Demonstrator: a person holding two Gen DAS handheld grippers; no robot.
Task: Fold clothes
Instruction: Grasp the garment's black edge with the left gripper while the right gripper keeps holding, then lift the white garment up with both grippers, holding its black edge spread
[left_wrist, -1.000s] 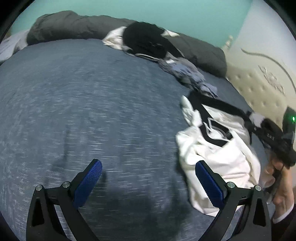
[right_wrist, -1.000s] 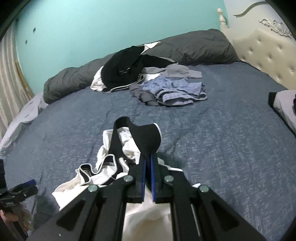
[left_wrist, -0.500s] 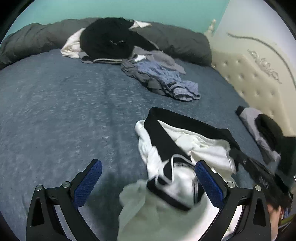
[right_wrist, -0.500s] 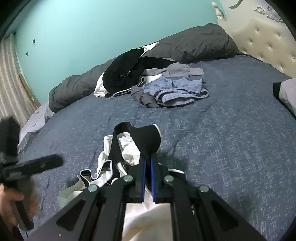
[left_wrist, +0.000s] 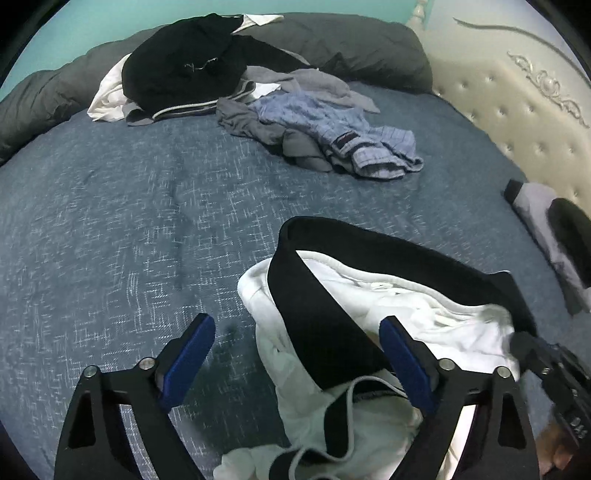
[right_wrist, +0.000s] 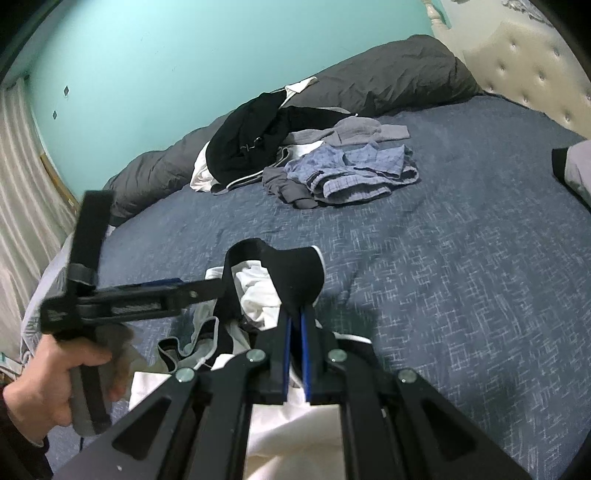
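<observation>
Left wrist view: left gripper (left_wrist: 297, 360) with its blue-padded jaws wide and closing, the crumpled white garment with a broad black band (left_wrist: 369, 295) between them, unpressed, on the blue woven bedspread (left_wrist: 147, 221). Right gripper (right_wrist: 294, 354) is clamped on the black band.

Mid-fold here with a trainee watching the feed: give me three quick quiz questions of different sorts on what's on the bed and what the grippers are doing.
1. True or false: the right gripper is clamped on the black waistband of the white shorts.
2. Which garment tops the far pile? A) black B) red C) yellow
3. Fill in: the left gripper has its jaws ____ around the waistband.

Key: 1 true; 2 A; 3 closing, pads not yet touching.
</observation>
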